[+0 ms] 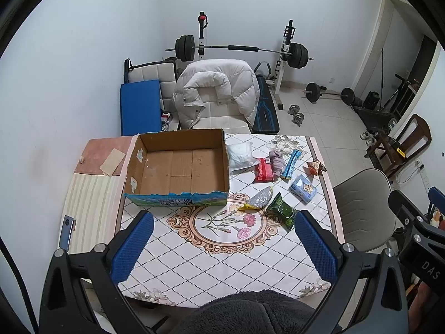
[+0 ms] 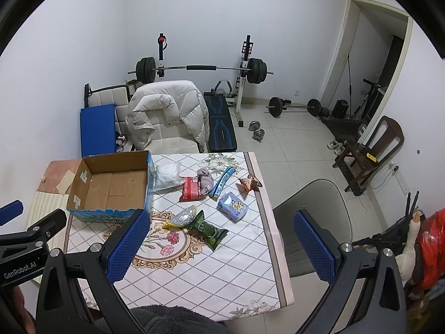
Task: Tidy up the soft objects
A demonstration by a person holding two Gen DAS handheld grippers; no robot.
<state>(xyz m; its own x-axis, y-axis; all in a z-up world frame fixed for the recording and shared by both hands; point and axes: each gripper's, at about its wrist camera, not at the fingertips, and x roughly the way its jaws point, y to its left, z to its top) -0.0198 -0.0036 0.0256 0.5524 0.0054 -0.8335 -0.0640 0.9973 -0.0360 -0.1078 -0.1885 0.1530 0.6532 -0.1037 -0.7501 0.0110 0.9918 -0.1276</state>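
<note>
- Left wrist view: your cardboard box (image 1: 178, 164) sits open on the bench (image 1: 222, 261) with nothing inside.
- The soft packets lie right of it: a white pouch (image 1: 240, 156), red pack (image 1: 263, 170), grey cloth (image 1: 277, 161), blue tissue pack (image 1: 302, 188) and green packet (image 1: 283, 211).
- Your left claw (image 1: 222, 250) hangs spread wide over the bench, holding nothing.
- Right wrist view: the same box (image 2: 111, 186) shows a bare floor.
- Your right claw (image 2: 219, 250) is wide apart and unladen, above the bench's right edge.
- Behind the bench, a white jacket (image 2: 167, 111) drapes a chair; a barbell rack (image 2: 200, 69) stands at the wall.
</note>
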